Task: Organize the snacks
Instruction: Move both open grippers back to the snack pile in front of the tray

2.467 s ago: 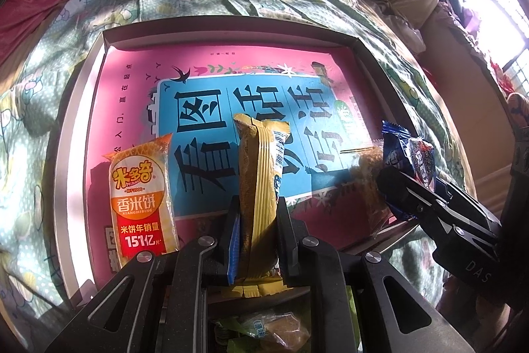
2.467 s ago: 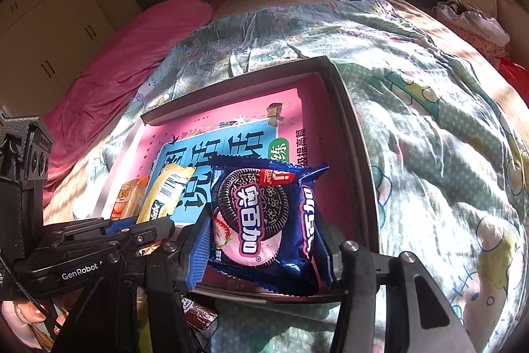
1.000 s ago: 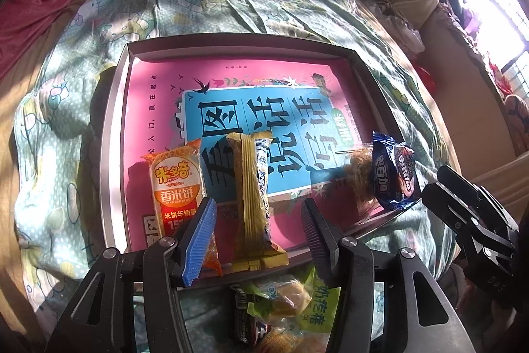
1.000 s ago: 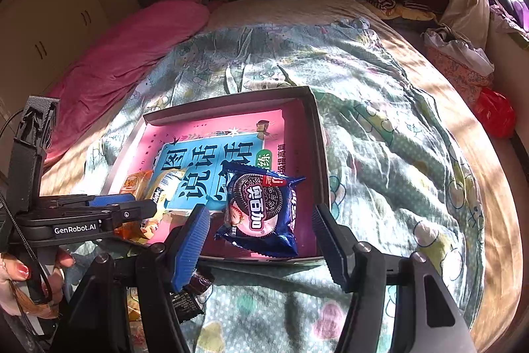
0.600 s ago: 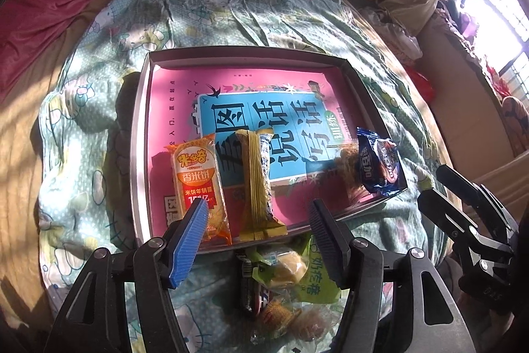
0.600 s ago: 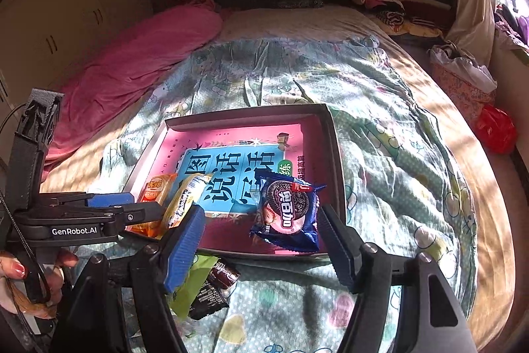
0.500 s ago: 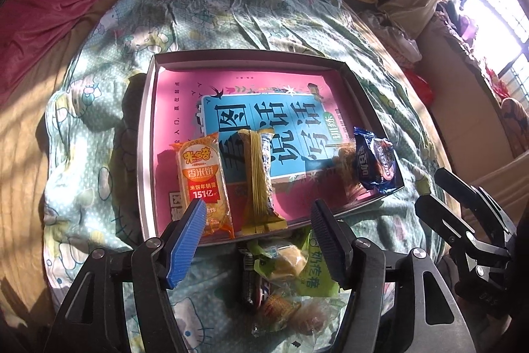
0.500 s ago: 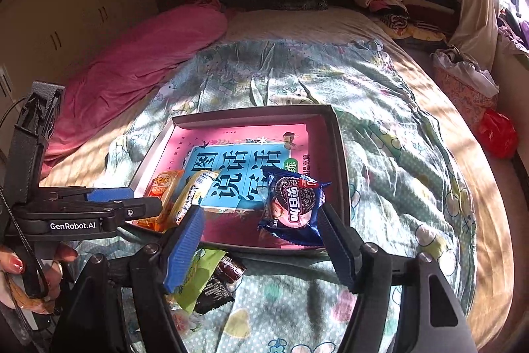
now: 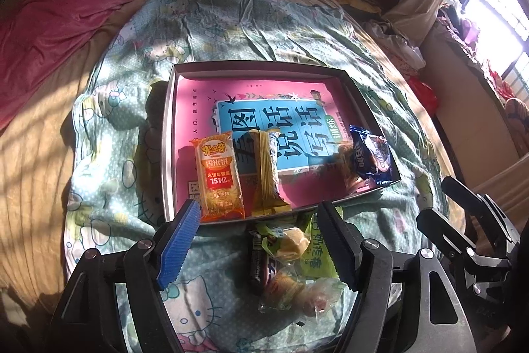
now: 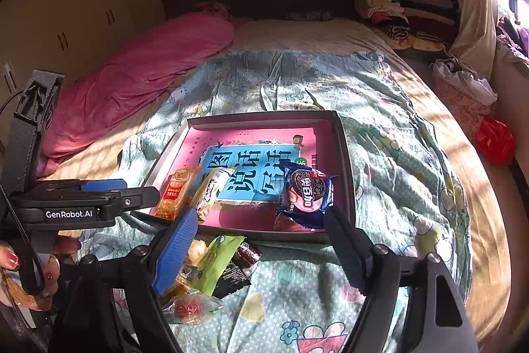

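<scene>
On the bed, in the left wrist view, a shallow grey cardboard box lid lined with a pink and blue printed sheet (image 9: 170, 134) rests on the pale green cartoon-print quilt (image 9: 109, 154). Inside it, along the near edge, lie an orange rice-cracker packet (image 9: 218, 174), a yellow long wrapped snack (image 9: 266, 174) just beside it, and a dark blue cookie packet (image 9: 372, 157) in the near right corner, partly in shadow. The left tool (image 9: 261, 237) has just been opening; its jaws stand apart with nothing gripped. Beneath them a loose heap of small wrapped snacks (image 9: 291, 260) lies on the quilt, its pieces overlapping and hard to tell apart. The right tool (image 9: 443, 197) is cut off at the right edge.

In the right wrist view, the right tool (image 10: 261, 240), also just opened, stands with jaws apart and empty. The blue cookie packet (image 10: 305, 192) sits in the lid's near right corner. The heap (image 10: 211, 270) is partly hidden behind the blue-padded finger (image 10: 175, 250). At the left edge, a hand with red nails (image 10: 20, 273) is mostly cropped.
</scene>
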Available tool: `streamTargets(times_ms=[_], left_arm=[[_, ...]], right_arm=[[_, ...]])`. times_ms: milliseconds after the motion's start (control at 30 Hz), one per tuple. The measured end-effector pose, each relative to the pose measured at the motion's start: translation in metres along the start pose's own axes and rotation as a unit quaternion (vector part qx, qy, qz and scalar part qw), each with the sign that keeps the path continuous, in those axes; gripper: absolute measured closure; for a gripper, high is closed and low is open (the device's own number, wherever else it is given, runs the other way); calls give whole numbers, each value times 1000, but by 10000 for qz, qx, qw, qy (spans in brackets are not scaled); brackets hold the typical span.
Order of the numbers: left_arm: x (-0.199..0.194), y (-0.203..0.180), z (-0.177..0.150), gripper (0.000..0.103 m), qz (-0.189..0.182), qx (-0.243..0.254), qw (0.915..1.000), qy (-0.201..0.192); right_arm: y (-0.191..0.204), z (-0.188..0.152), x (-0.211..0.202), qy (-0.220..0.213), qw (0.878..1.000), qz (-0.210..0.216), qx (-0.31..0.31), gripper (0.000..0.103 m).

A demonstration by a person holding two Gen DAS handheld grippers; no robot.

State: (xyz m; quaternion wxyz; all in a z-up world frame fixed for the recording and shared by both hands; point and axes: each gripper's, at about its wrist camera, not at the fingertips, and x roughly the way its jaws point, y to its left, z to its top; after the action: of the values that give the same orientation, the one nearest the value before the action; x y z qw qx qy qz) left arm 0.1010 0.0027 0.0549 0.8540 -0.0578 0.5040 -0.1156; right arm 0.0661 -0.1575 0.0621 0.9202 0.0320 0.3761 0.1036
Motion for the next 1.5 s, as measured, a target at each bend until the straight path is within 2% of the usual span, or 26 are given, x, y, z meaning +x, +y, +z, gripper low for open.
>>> streamTargets(times_ms=[400,767,1133,1500], left_arm=[[-12,9,-31,28,59,-161,9998,114],[-25,11,-39,28,216,-164,9996,12],[-21,15,-56,28,278,-160,9995,83],[-2,26,-74,28,207,-250,9989,340]], right_arm=[[16,-28,-14,128,9994,103,-296,20],[24,-45,-16,277,9984,237,-427,19],[38,-59,-8,437,9958,430,-673,17],[54,-79,12,729,9906,600,-985,16]])
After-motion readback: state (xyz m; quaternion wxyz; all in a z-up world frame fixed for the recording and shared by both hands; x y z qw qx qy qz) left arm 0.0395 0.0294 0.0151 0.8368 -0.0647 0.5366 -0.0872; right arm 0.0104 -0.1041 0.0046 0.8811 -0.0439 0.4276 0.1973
